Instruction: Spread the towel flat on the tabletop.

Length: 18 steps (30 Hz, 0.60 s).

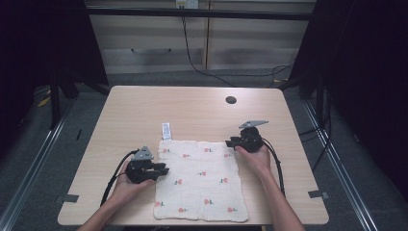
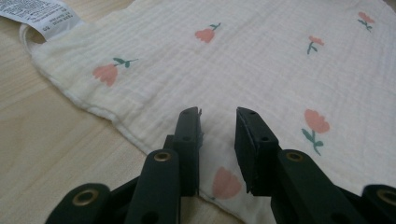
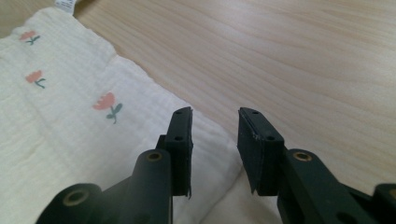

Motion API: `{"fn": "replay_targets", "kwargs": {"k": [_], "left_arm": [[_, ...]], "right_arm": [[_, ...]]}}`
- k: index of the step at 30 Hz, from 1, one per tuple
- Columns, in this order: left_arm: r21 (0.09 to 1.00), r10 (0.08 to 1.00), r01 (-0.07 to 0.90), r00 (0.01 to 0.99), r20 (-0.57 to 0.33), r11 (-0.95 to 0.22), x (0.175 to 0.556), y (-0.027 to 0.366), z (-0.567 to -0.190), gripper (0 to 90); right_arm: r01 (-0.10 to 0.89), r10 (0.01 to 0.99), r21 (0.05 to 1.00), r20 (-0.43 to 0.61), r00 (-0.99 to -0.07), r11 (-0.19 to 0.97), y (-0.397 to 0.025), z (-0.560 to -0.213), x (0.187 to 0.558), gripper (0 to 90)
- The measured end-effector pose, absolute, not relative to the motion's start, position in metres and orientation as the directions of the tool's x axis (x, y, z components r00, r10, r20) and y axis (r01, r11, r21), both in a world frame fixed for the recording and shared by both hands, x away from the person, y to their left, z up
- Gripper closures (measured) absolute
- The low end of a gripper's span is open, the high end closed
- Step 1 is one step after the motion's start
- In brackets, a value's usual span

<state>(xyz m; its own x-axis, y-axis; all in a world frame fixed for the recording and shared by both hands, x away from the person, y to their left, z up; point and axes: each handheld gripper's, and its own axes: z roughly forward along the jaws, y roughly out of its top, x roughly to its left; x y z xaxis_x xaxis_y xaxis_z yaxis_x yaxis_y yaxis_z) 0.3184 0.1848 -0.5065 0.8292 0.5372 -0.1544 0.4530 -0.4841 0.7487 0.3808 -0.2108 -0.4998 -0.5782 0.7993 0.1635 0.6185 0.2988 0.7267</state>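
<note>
Light wood table (image 1: 144, 110) with a dark round hole (image 1: 231, 100) near its far edge, pale cabinet (image 1: 154, 43) behind, black cable (image 1: 192, 57) hanging down its front, grey floor (image 1: 43, 159) around, tape strips (image 1: 70, 198) on it.

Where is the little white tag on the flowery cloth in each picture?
High view: the tag sticks up from the cloth's far left corner, on the table.
Left gripper view: tag at top left.
Right gripper view: a sliver of tag at the top edge, left.
Shared landmark: that cloth corner.
</note>
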Motion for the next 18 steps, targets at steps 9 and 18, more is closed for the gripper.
{"fn": "replay_targets", "kwargs": {"k": [9, 18], "left_arm": [[0.745, 0.537, 0.454, 0.829, -0.153, -0.488, 0.3183, 0.1848, -0.5061, 69.7], [0.738, 0.531, 0.454, 0.834, -0.153, -0.499, 0.3187, 0.1835, -0.5047, 69.1]], "right_arm": [[0.615, 0.801, 0.716, 0.134, -0.584, 0.329, -0.2103, -0.5067, 0.3807, 72.1], [0.625, 0.815, 0.72, 0.145, -0.561, 0.302, -0.211, -0.5058, 0.3792, 85.2]]}}
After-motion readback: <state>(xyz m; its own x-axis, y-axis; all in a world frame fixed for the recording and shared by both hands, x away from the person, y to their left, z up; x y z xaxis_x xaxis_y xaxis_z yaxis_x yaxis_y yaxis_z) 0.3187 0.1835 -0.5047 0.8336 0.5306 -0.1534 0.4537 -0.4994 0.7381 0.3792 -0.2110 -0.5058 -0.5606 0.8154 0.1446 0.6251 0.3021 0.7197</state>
